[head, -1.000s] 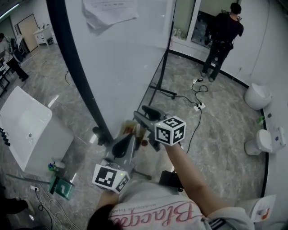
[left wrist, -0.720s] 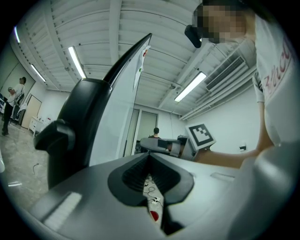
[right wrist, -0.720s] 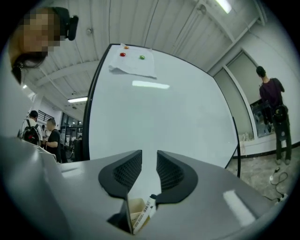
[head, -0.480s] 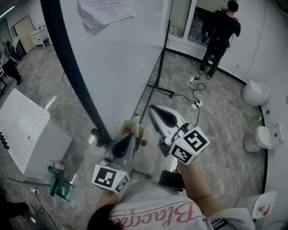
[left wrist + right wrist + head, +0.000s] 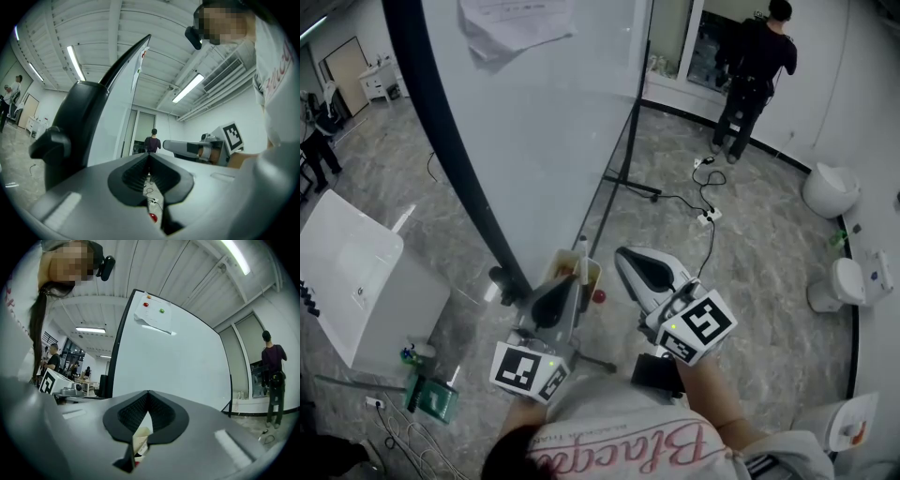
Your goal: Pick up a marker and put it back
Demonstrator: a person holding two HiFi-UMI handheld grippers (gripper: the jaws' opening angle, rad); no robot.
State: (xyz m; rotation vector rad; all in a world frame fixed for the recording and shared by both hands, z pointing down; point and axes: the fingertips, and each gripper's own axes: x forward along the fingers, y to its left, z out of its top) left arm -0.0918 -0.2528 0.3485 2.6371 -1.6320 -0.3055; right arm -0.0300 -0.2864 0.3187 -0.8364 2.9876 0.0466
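Observation:
A white marker stands in a small beige holder at the foot of the whiteboard. My left gripper points at the holder from below, jaws shut and empty; in its own view the tips meet. My right gripper hovers just right of the holder, apart from it, shut with nothing between the jaws. The holder shows through the notch under its jaws. A small red object lies beside the holder.
The whiteboard's black frame and stand foot run across the tiled floor. A white box sits at left. Cables and a power strip lie to the right. A person stands at the back.
My right gripper has pulled back from the holder, down and to the right, and its jaws have gone from open to shut. The left gripper has stayed in place.

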